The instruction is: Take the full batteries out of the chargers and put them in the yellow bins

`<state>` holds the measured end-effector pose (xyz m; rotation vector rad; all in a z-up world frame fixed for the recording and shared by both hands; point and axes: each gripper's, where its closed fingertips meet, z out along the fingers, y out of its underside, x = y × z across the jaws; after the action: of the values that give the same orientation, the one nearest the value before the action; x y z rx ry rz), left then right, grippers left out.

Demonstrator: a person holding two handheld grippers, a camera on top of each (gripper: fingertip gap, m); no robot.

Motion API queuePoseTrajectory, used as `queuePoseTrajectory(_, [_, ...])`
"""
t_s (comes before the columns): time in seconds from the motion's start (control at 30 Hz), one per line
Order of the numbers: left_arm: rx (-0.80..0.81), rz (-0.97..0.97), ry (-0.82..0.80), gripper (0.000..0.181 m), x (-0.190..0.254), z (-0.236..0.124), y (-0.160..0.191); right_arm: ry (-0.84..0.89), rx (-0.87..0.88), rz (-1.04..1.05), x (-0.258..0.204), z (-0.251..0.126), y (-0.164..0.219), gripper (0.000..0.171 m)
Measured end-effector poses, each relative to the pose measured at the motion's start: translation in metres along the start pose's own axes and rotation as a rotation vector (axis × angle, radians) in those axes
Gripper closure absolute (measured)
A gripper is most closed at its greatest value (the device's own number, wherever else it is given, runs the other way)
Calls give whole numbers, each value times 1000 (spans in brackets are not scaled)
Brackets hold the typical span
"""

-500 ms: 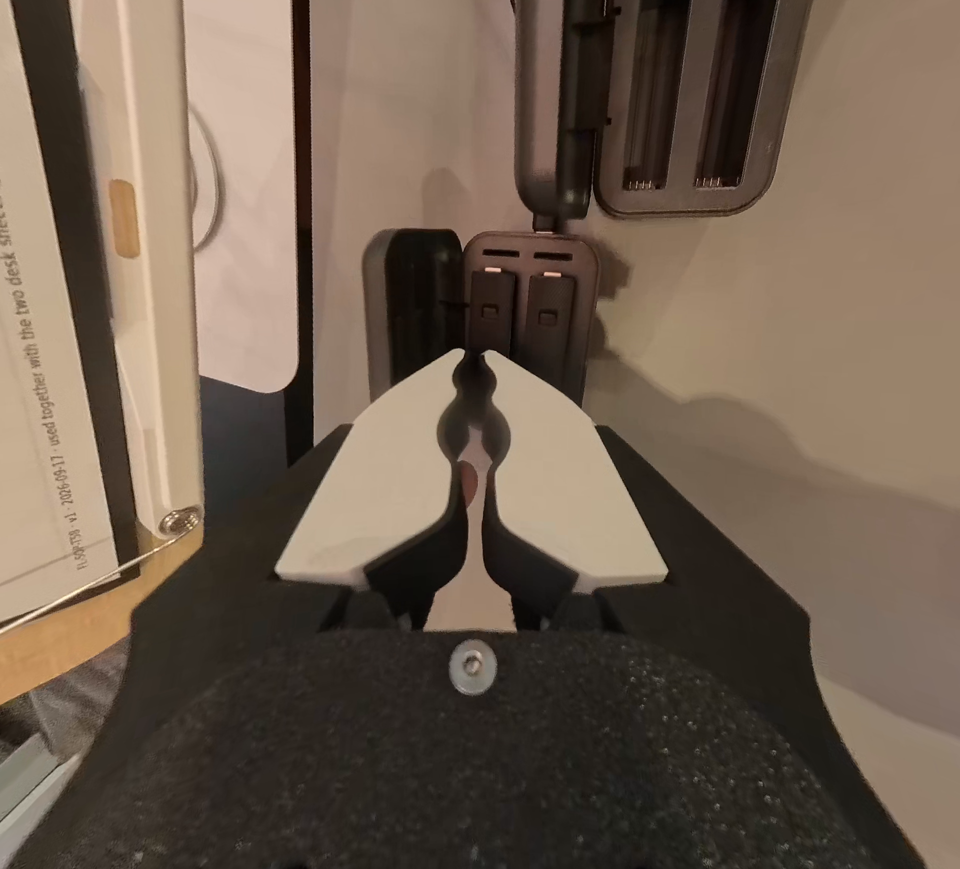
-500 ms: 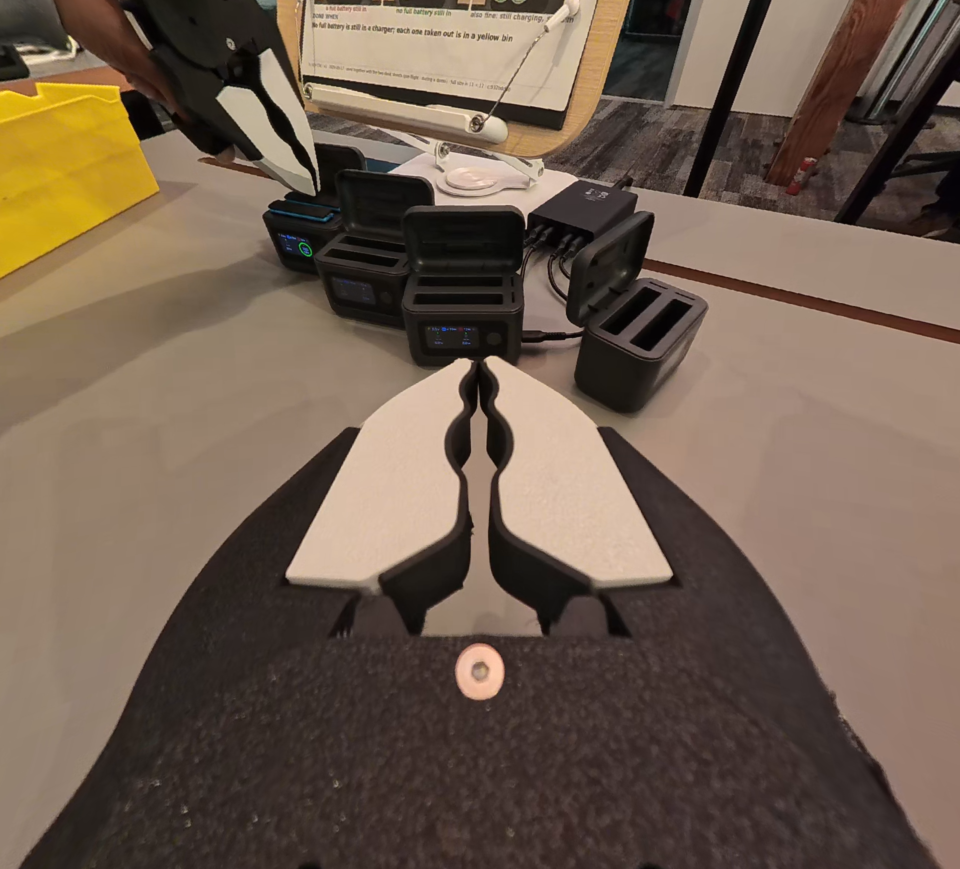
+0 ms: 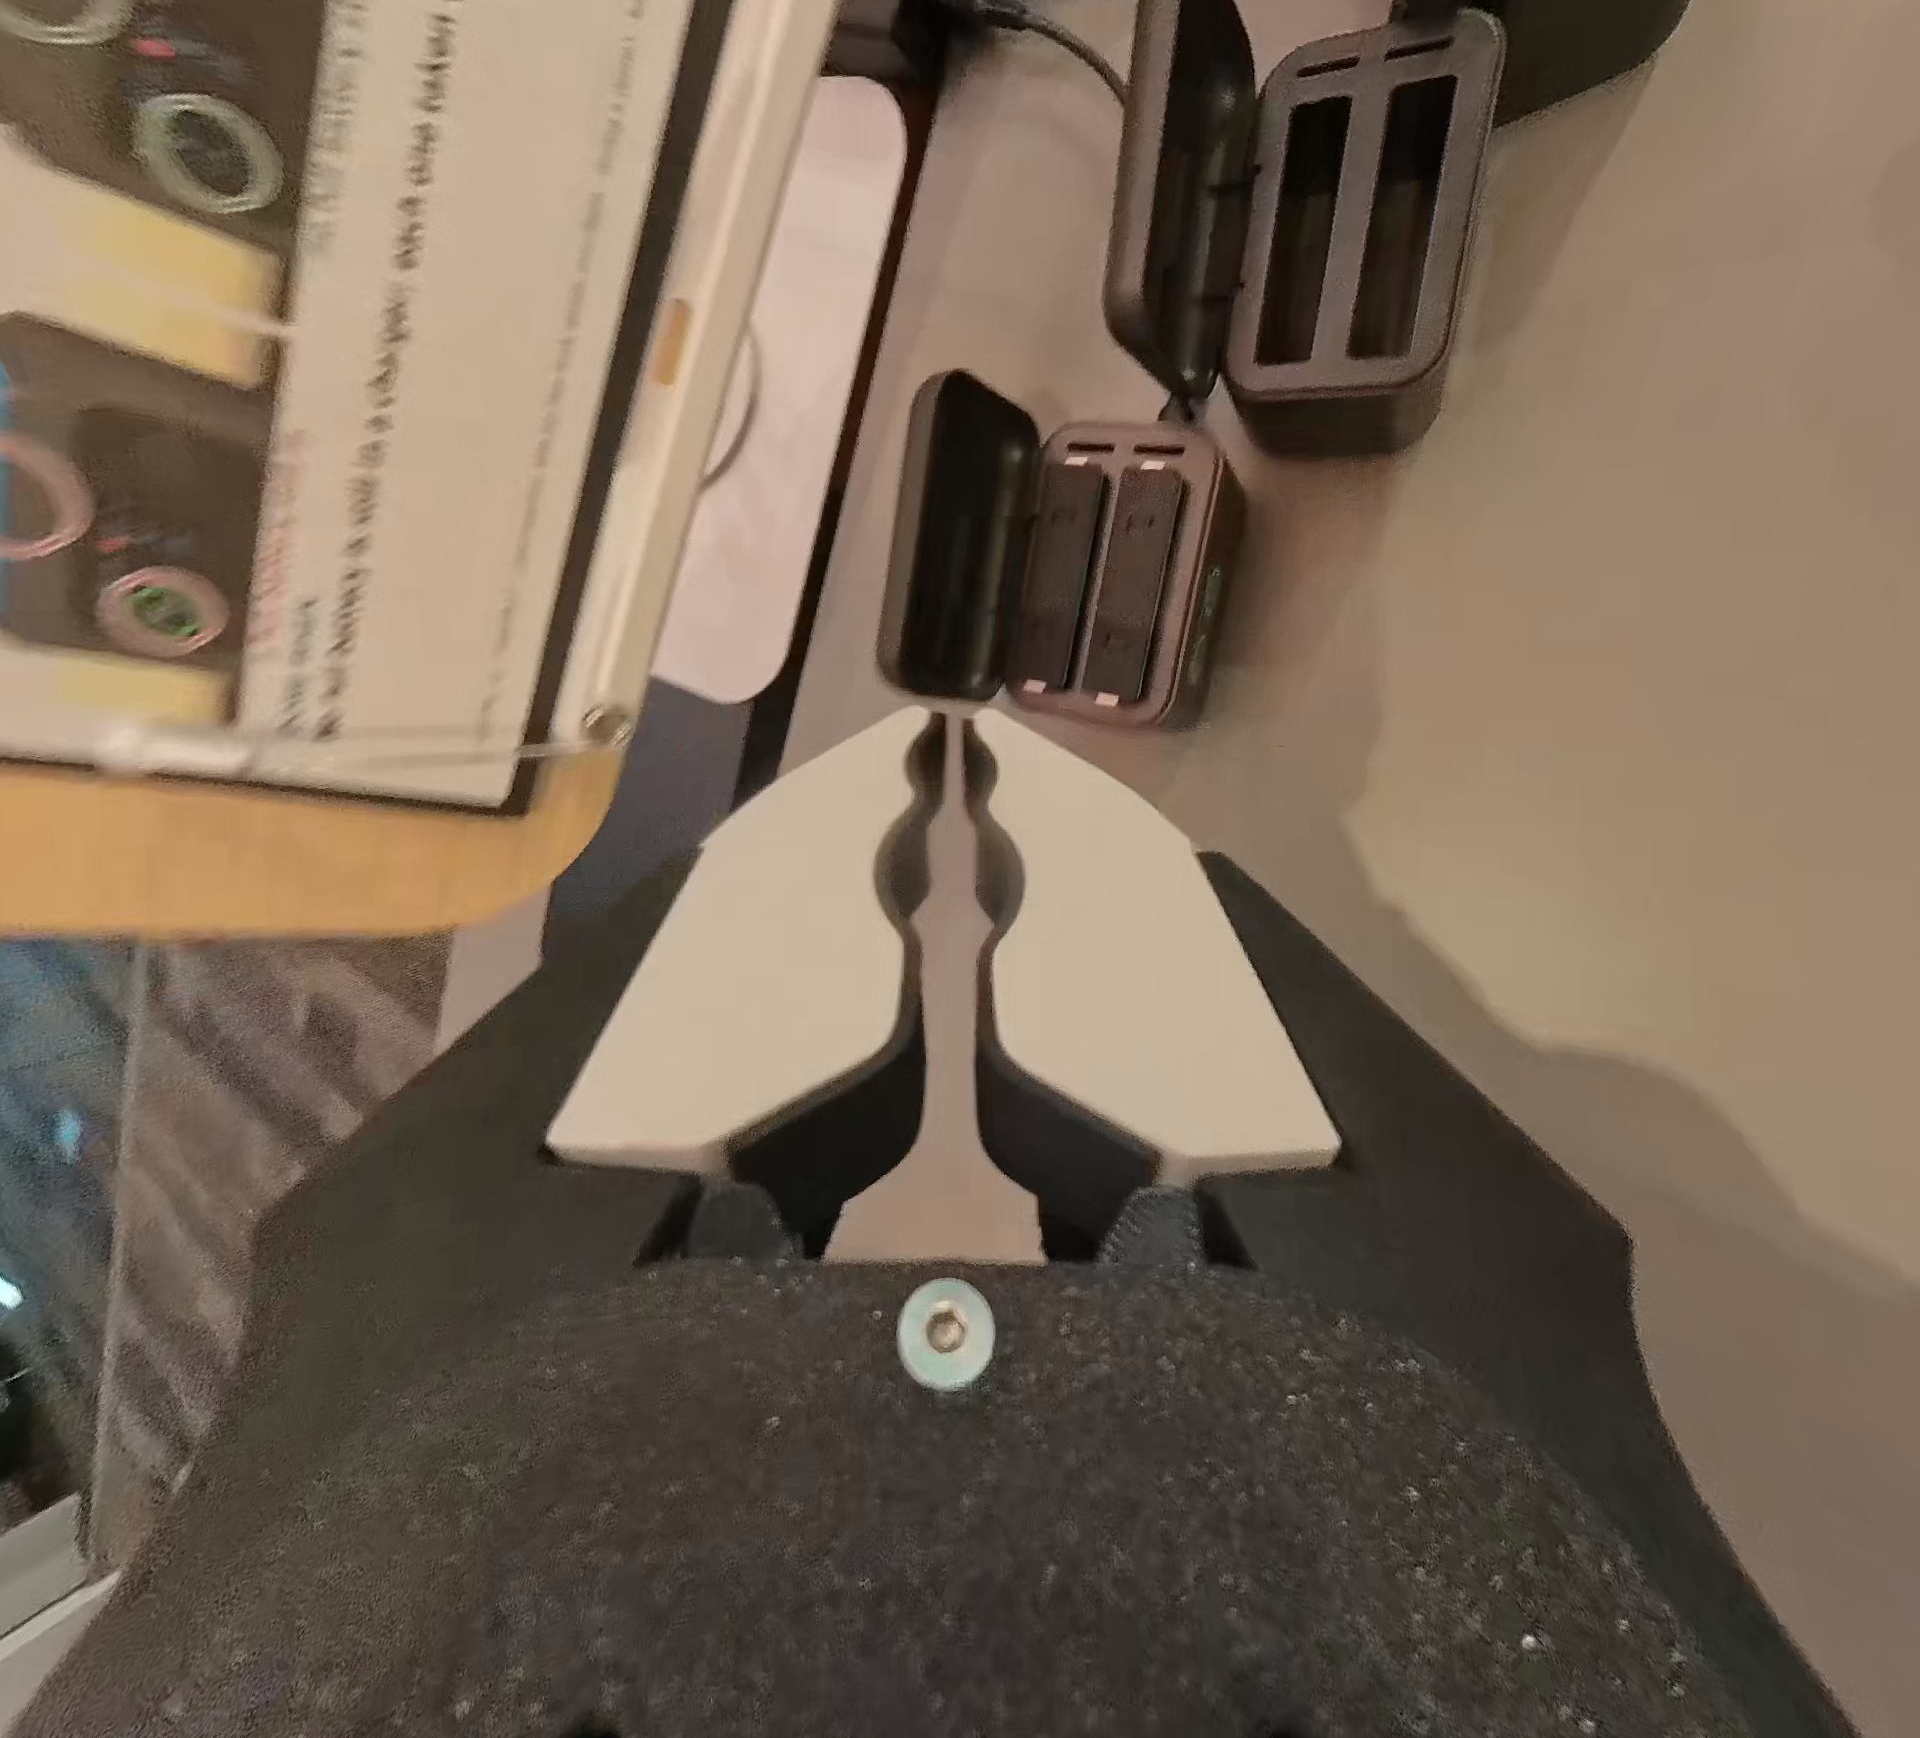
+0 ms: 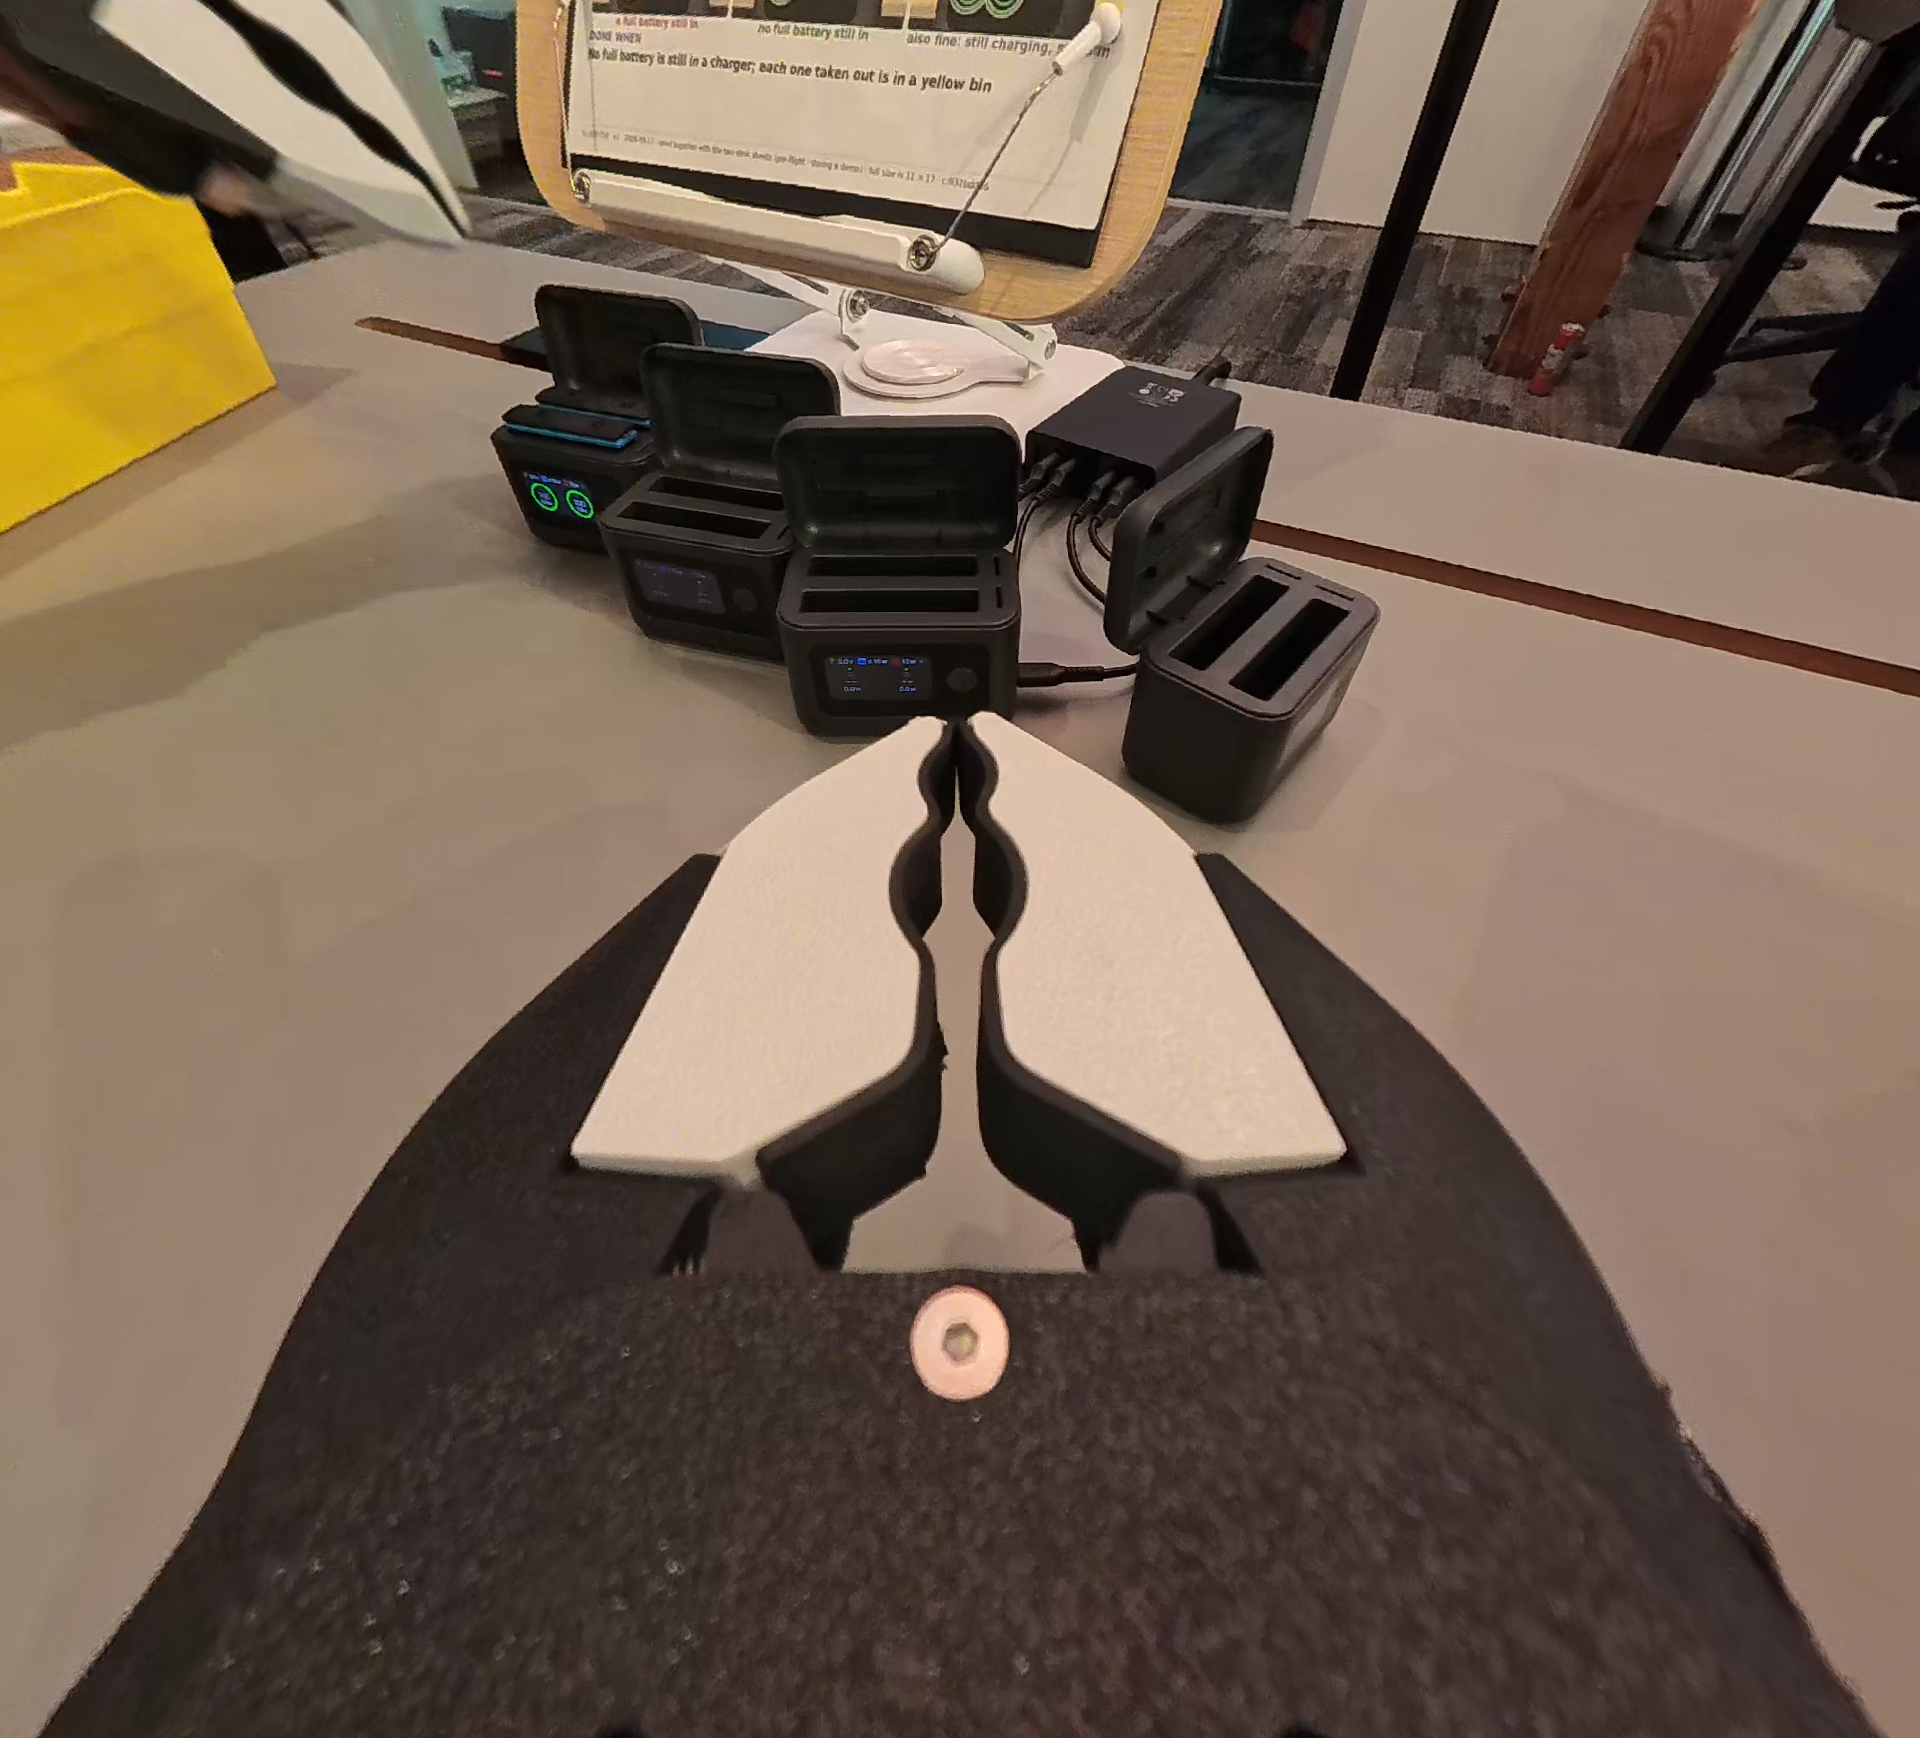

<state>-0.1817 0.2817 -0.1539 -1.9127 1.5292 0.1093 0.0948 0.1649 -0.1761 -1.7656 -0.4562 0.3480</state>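
Both grippers have their fingers together and hold nothing. The left gripper (image 3: 951, 732) looks down from above the desk (image 3: 1558, 753); just past its fingertips stands an open charger (image 3: 1122, 587) with two batteries (image 3: 1101, 582) seated in its slots, and beyond that one an empty open charger (image 3: 1340, 234). The right gripper (image 4: 956, 732) hovers low over the desk, its fingertips just short of another empty charger (image 4: 894, 618). Far to the left of those fingers sits the yellow bin (image 4: 104, 338), well apart from the chargers.

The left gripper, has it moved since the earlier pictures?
Yes. The left gripper has pulled up and away from the charger with green rings, which it hung just above before.
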Motion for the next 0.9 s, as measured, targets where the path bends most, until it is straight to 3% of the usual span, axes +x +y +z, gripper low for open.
queuePoseTrajectory(0.17, [-41,-27,-115,159,-15,-61,40,-1,3,-17,-4,0,-1,171])
queuePoseTrajectory(0.43, [-245,-143,-182,151,-45,-132,147,-26,-6,-36,-12,2,1,171])
queuePoseTrajectory(0.7, [-586,-175,-161,147,-51,-123,266,-41,-25,-48,-14,6,7,171])
queuePoseTrajectory(0.9, [-648,-158,-156,148,-49,-103,295,-41,-43,-45,-12,9,13,171])
